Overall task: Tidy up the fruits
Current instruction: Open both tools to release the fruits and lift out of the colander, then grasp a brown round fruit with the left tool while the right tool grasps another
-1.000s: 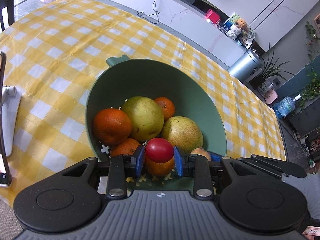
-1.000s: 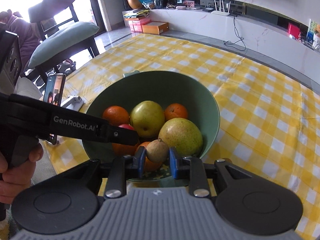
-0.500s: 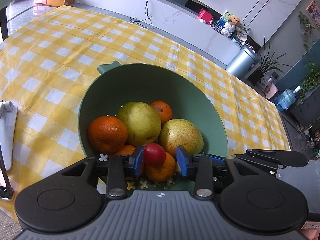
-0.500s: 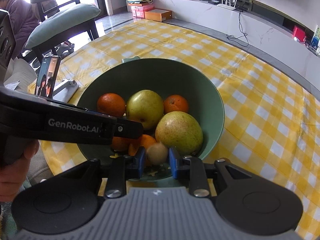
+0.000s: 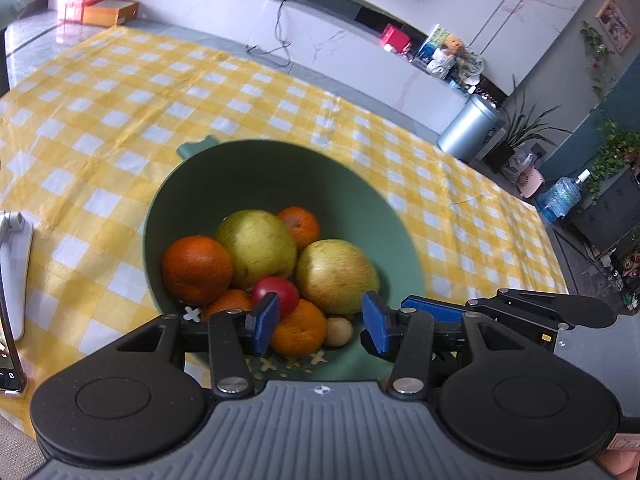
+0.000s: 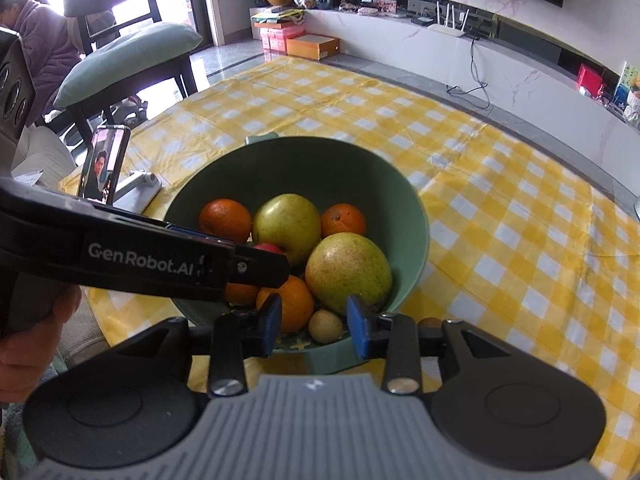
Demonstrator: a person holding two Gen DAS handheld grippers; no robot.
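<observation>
Here, view by view.

Left wrist view:
- Left tool (image 5: 320,322): blue pads spread apart with nothing between them, poised over the near rim of the bowl.
- Bowl (image 5: 280,172): green, deep, standing on the yellow-and-white checked table (image 5: 120,100); a small tab handle shows at its far-left rim.
- Red fruit (image 5: 278,294): lying loose in the bowl, just beyond the left pad (image 5: 266,322), wedged among an orange and the two pears.
- Oranges: a big one at left (image 5: 197,269), a small one at the back (image 5: 300,224), one at the front (image 5: 298,332), another partly hidden (image 5: 228,306).
- Pears: one in the middle (image 5: 256,248), one at right (image 5: 338,276), touching each other.
- Small tan fruit (image 5: 338,332): low in the bowl, beside the front orange.
- Right tool: seen from the side at lower right (image 5: 520,312), alongside the bowl.

Right wrist view:
- Right tool (image 6: 314,324): pads parted and empty, held at the near rim of the bowl (image 6: 300,160).
- Small tan fruit (image 6: 325,326): resting on the bowl floor between and beyond the pads, touching neither.
- Front orange (image 6: 292,300): just beside the tan fruit, under the right-hand pear (image 6: 348,270).
- Left tool (image 6: 248,268): crosses from the left over the bowl; only a sliver of the red fruit (image 6: 268,248) shows behind it.
- Phone (image 6: 104,170): propped upright on a stand on the table, left of the bowl.
</observation>
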